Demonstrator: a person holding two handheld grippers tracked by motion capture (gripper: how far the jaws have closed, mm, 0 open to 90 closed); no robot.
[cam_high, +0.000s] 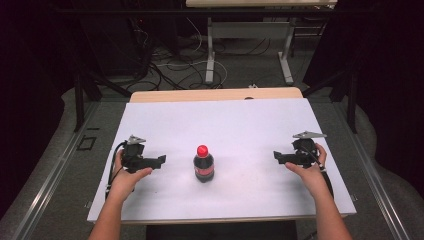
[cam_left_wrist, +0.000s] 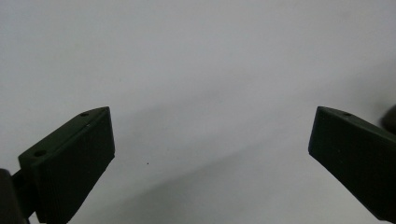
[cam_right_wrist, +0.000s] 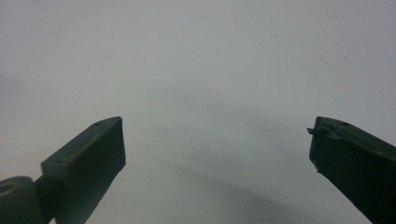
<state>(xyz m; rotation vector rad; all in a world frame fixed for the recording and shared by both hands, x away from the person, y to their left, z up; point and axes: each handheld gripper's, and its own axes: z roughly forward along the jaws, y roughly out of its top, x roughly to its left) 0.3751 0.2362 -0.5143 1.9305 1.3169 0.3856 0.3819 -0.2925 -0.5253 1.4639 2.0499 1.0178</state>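
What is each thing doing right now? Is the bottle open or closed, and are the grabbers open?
Bottle: upright on the white table, red cap on, untouched.
Left gripper: open, holding nothing, left of the bottle.
Right gripper: open, holding nothing, right of the bottle.

White table top (cam_high: 280, 125) in the middle, with a strip of light wood (cam_high: 215, 94) along the far edge. Grey floor (cam_high: 60, 170) all around. Tangle of black and white cables (cam_high: 175, 70) on the floor behind. Farther back, another table (cam_high: 250, 30) on white metal legs. Dark black on both sides, like curtains. Bright light on the white top.
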